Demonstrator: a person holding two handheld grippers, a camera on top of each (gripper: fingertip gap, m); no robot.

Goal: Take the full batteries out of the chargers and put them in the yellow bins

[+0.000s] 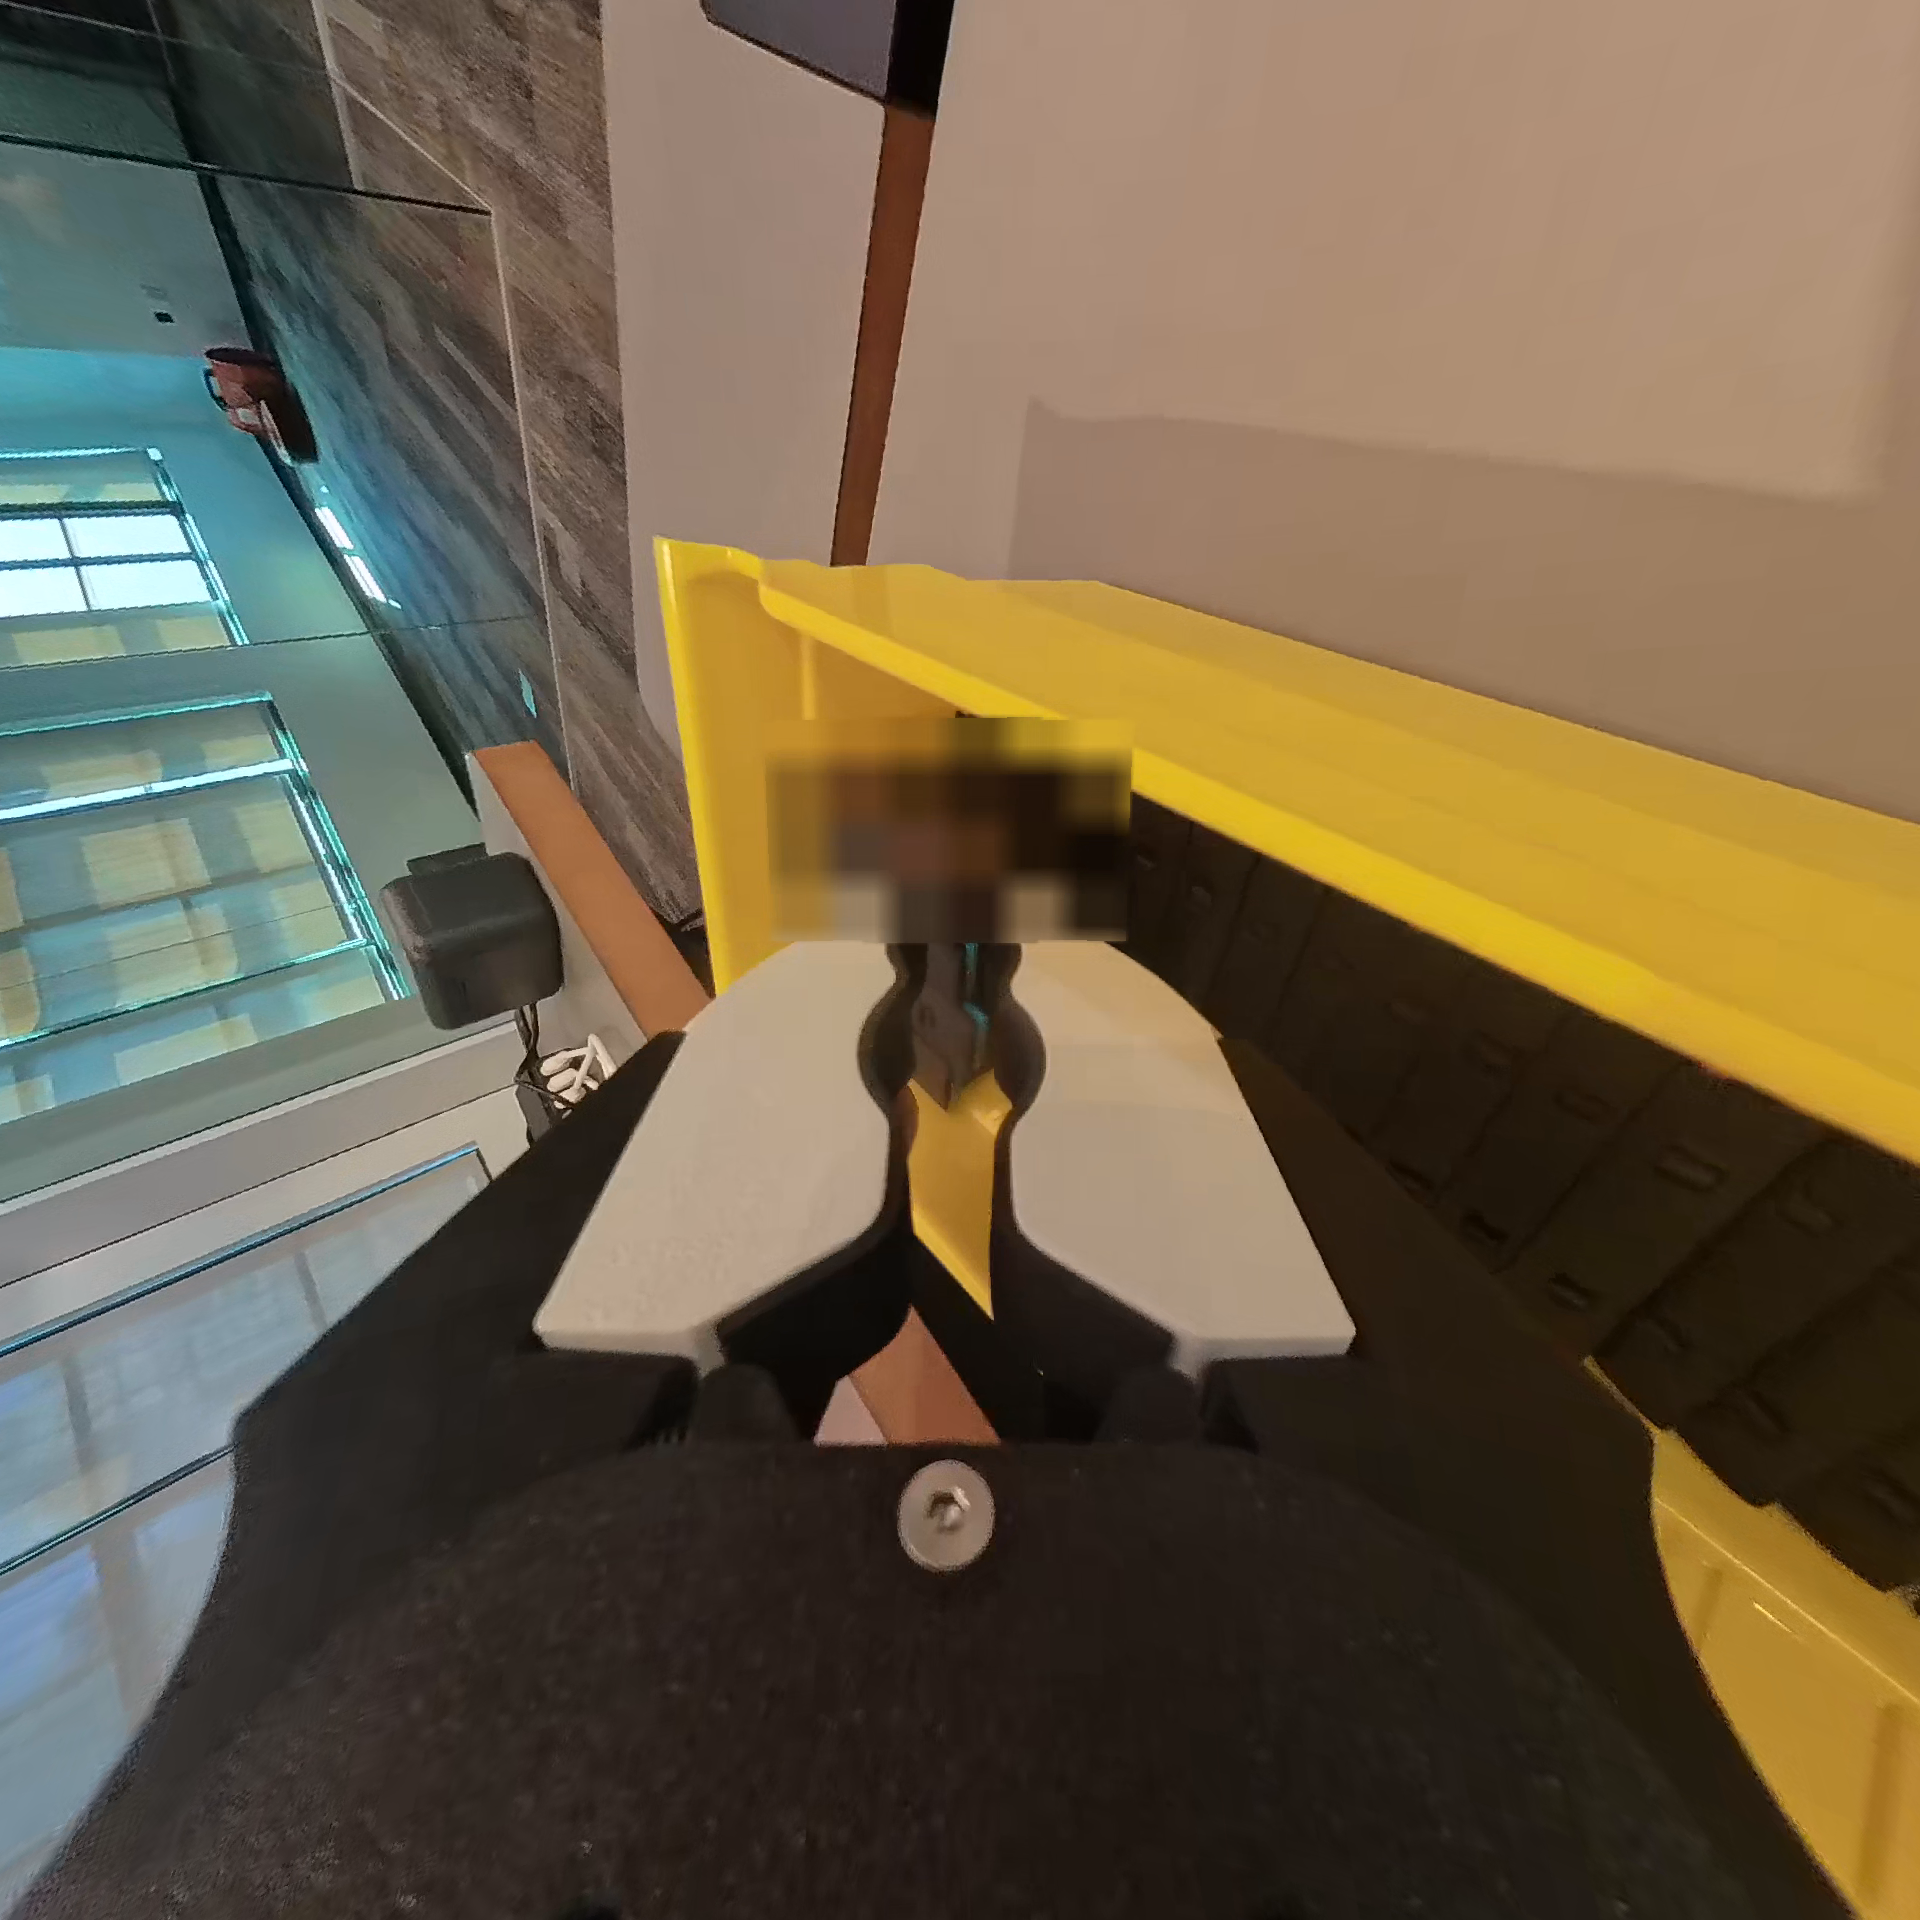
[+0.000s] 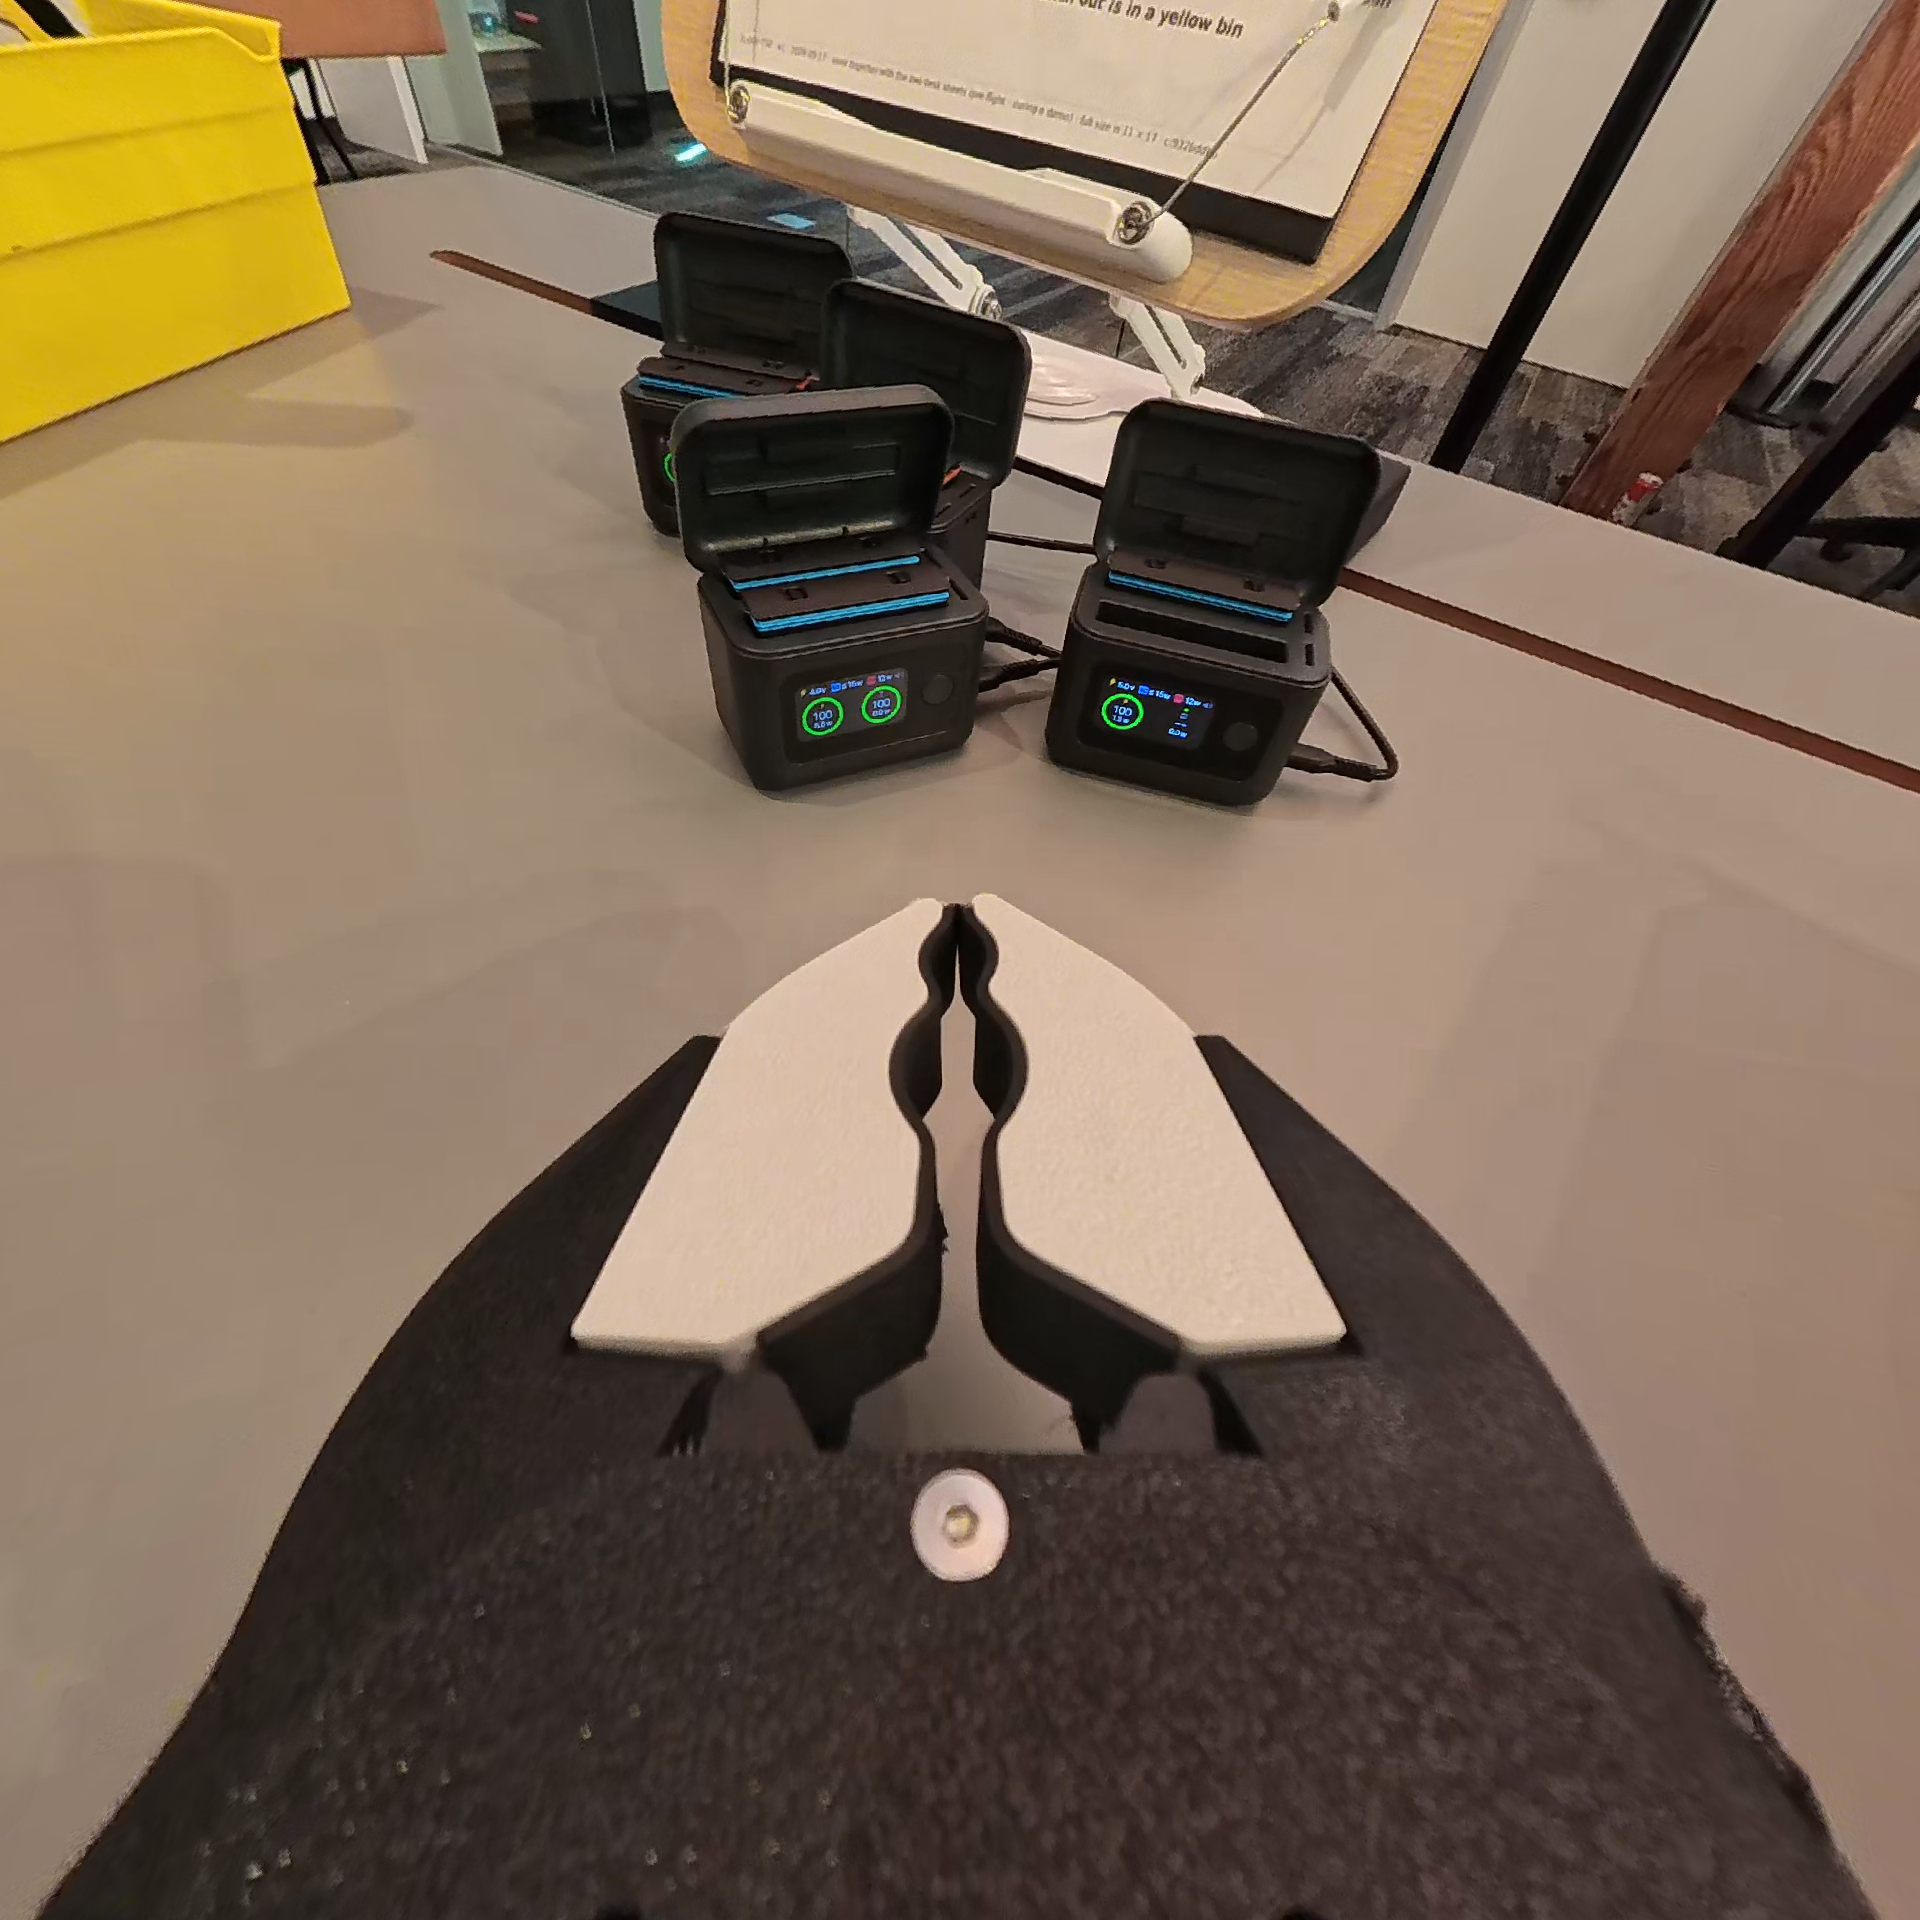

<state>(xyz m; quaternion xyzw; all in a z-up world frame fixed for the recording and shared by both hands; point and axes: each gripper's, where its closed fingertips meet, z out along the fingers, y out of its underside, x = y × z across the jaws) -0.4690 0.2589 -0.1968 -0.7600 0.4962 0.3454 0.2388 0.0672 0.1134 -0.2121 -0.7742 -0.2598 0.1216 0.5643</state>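
In the left wrist view, which is turned on its side, my left gripper (image 1: 951, 961) is shut on a black battery (image 1: 948, 1039) and holds it at the open yellow bin (image 1: 1351, 727). Several black batteries (image 1: 1558, 1091) lie in a row inside. A mosaic patch hides the fingertips. In the right wrist view my right gripper (image 2: 956, 916) is shut and empty above the grey table (image 2: 312, 831), short of several black chargers with open lids. The front left charger (image 2: 842, 675) holds two blue-edged batteries (image 2: 842, 597). The front right charger (image 2: 1184, 686) holds one battery; its front slot is empty.
Two more chargers (image 2: 727, 416) stand behind the front pair. A yellow bin (image 2: 135, 208) stands at the far left of the table. A tilted board with a sheet (image 2: 1039, 135) stands behind the chargers. Black cables (image 2: 1351, 753) trail right. A black adapter (image 1: 468, 935) sits beyond the bin. Tip to tip, the grippers are about 55 cm apart.
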